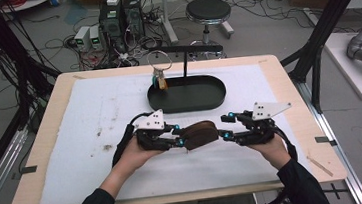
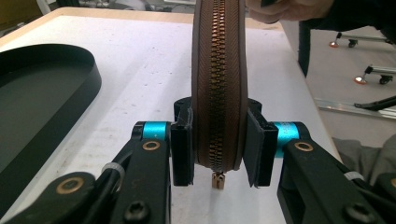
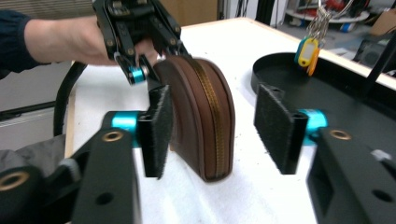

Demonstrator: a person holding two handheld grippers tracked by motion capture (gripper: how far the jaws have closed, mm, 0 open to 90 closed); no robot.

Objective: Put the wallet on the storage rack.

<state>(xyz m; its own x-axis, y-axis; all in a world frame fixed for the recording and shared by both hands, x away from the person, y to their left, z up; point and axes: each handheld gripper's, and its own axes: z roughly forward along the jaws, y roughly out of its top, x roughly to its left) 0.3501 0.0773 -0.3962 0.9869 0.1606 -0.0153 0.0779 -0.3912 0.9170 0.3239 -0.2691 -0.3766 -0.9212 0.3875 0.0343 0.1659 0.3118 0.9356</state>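
2 hand-held grippers over the worktop (image 1: pixel 287 79), which is pale wood with a stained white mat (image 1: pixel 97 140) on top. Left hand-held gripper (image 1: pixel 177 135) is clamped on a brown zip pouch (image 1: pixel 199 134), pads squeezing both sides, the pouch held up off the mat near the front middle. Right hand-held gripper (image 1: pixel 227 126) has its jaws apart with the pouch's other end between them, pads not pressing. Black oval tray (image 1: pixel 189 101) with a key stand (image 1: pixel 184 56) sits behind. Room's messy: cables on the grey floor, computer towers (image 1: pixel 120 15), a stool (image 1: pixel 208 11).
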